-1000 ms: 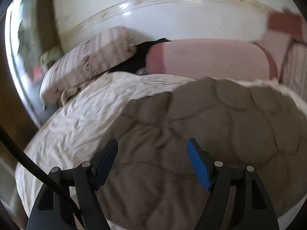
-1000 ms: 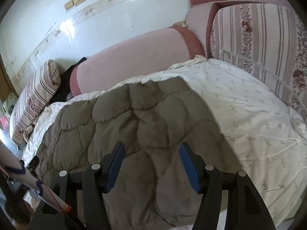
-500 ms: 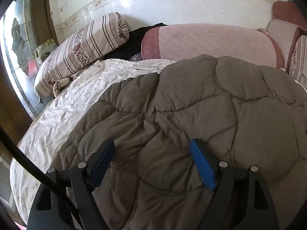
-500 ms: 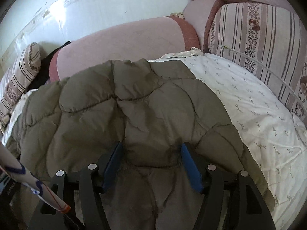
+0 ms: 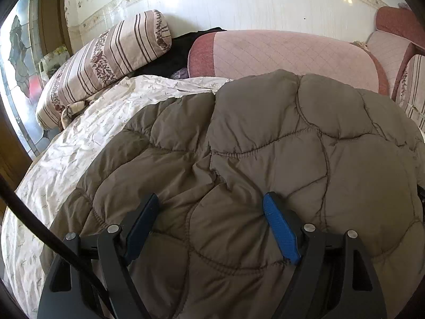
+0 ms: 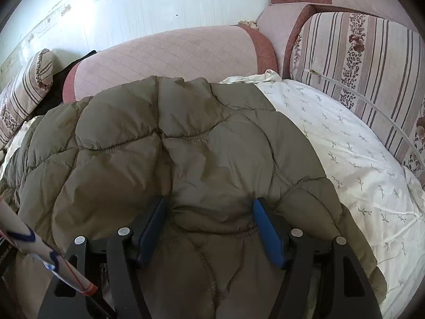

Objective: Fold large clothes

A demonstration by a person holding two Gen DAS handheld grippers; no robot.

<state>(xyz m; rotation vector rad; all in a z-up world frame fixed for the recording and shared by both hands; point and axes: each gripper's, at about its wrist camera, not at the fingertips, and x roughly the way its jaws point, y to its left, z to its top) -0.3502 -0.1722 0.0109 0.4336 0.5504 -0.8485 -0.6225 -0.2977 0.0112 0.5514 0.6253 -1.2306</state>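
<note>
Your left gripper is spread wide, both blue-padded fingers pressed down onto the olive-brown quilted puffer jacket with fabric bulging up between them, nothing pinched. Your right gripper is likewise spread, fingers sunk into the jacket at a gathered, stitched seam; a puckered fold sits between the pads, not clamped.

Jacket look: thick, puffy, curved quilting lines making rounded panels, matte olive-brown, wrinkled near both grippers. It lies spread on the white floral-print bedsheet, filling most of each view from 6 o'clock up to centre.

In the left view, sheet is exposed at 9 o'clock, with a striped floral bolster pillow at 10 o'clock. A pink quilted bolster cushion sits at 12 o'clock, just beyond the jacket's far edge. In the right view, a striped floral cushion stands at 2 o'clock.
</note>
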